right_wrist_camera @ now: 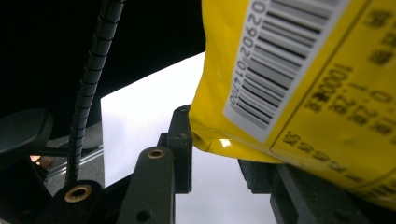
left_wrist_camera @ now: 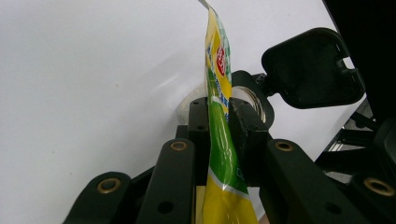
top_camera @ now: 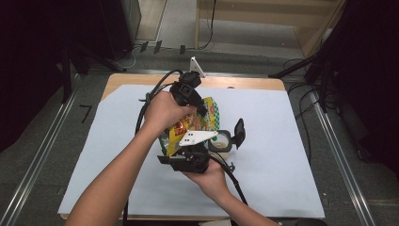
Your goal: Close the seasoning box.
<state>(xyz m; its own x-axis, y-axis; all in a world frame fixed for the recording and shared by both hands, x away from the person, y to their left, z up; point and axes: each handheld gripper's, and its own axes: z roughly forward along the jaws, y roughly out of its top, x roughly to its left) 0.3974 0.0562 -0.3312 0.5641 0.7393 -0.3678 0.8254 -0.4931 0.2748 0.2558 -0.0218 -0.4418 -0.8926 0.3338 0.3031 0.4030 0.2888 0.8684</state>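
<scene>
The left gripper is being held with its two black jaws pinched on the thin edge of a glossy yellow and green plastic snack bag, the film being squeezed flat between the pads. The right gripper is being held at the bag's lower corner, where a white barcode label is showing; that corner is sitting between the jaws, but whether the pads are pressing on it cannot be told.

In the high view the bag is being kept lifted above the middle of a white paper sheet covering a wooden table, with the left gripper at its far side and the right gripper at its near side. Just beside the bag, a small clear round container with a black hinged lid standing open is resting on the sheet.

The step in hand is judged to be the opening or tipping of the bag over the container. The next move is likely calling for a firm two-sided hold and the bag's mouth being lined up above the open container.
</scene>
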